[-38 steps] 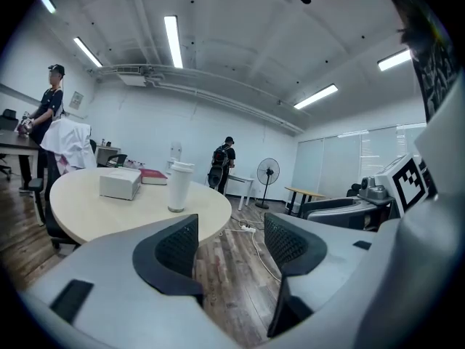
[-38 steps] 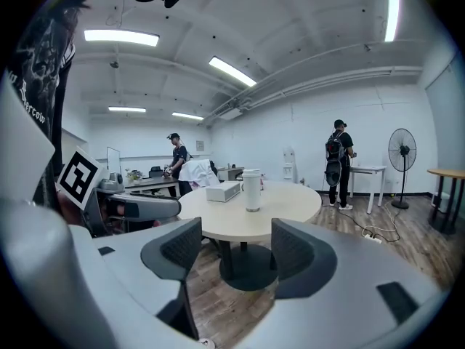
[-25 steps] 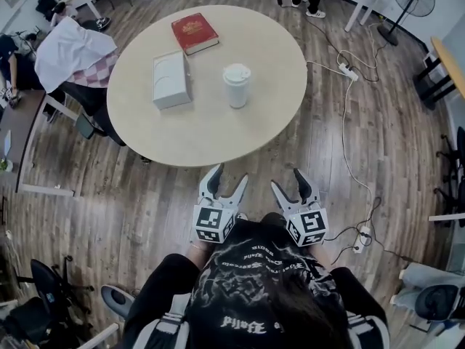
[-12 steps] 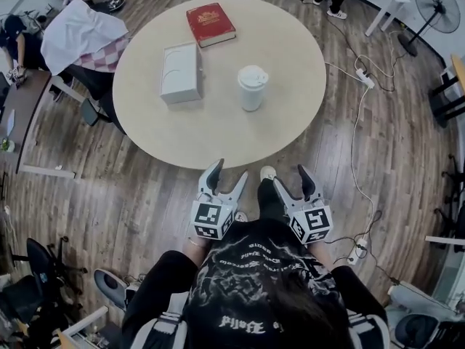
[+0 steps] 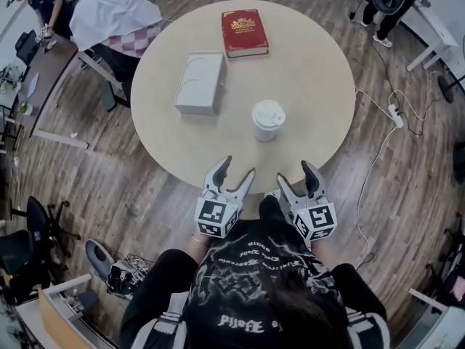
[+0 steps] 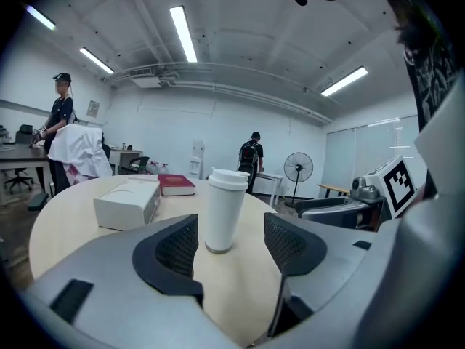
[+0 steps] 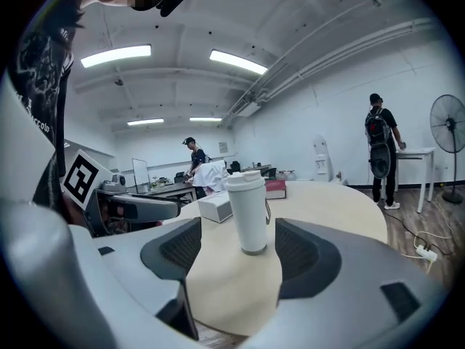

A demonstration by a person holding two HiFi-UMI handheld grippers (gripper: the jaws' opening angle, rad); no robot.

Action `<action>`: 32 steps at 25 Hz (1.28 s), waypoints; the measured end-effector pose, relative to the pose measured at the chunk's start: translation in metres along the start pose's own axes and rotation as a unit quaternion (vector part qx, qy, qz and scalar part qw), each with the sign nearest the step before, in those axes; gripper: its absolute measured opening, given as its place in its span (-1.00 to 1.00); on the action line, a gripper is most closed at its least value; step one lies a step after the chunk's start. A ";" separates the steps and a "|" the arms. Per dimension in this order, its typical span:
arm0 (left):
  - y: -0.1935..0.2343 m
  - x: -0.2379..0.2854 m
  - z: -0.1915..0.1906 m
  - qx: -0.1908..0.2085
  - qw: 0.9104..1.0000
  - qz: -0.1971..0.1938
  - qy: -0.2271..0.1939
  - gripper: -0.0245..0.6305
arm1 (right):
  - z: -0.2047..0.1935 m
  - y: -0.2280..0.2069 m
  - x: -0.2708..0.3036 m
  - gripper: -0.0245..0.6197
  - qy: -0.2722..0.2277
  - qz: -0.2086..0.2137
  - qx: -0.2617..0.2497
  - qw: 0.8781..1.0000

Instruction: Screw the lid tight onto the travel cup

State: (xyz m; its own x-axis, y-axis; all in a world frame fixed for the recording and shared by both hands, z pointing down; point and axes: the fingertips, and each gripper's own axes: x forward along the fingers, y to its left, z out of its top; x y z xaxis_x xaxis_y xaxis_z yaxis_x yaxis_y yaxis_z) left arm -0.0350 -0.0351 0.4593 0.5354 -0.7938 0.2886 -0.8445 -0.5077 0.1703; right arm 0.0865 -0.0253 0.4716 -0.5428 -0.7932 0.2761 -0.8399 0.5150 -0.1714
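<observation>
A white travel cup (image 5: pixel 268 120) with its white lid on top stands upright on the round beige table (image 5: pixel 312 64), toward the near right. It also shows in the left gripper view as the cup (image 6: pixel 224 209) and in the right gripper view as the cup (image 7: pixel 248 211). My left gripper (image 5: pixel 236 177) hangs open at the table's near edge, short of the cup. My right gripper (image 5: pixel 296 177) is beside it, also open and empty. Both point at the cup, and nothing sits between either pair of jaws.
A white box (image 5: pixel 199 82) lies left of the cup and a red book (image 5: pixel 244 32) at the far side. A chair draped with white cloth (image 5: pixel 116 13) stands at the table's far left. A power strip and cables (image 5: pixel 396 115) trail over the wooden floor on the right.
Both grippers have come forward to the table's near edge, and the table and cup now sit closer and more to the right in the head view. The jaws stay as wide as before.
</observation>
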 end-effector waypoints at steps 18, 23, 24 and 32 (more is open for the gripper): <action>0.013 0.097 0.004 -0.040 0.994 0.100 0.020 -0.01 | 0.011 -0.094 0.078 0.06 0.053 0.108 -0.017 0.993; 0.029 0.108 -0.011 -0.029 0.994 0.096 0.048 0.03 | 0.002 -0.094 0.076 0.08 0.070 0.099 -0.008 0.993; 0.029 0.111 -0.013 -0.026 0.994 0.087 0.054 0.05 | 0.001 -0.093 0.075 0.09 0.073 0.098 -0.008 0.992; 0.020 0.144 -0.016 0.030 0.996 -0.019 0.077 0.24 | 0.000 -0.095 0.071 0.10 0.090 0.081 -0.011 0.993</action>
State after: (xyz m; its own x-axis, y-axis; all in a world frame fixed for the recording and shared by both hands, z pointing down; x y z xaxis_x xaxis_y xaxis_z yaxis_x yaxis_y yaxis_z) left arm 0.0251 -0.1546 0.5191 0.5556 -0.7146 0.4249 -0.8184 -0.5602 0.1280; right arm 0.1277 -0.1310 0.5074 -0.6592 -0.6295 0.4113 -0.7402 0.6395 -0.2076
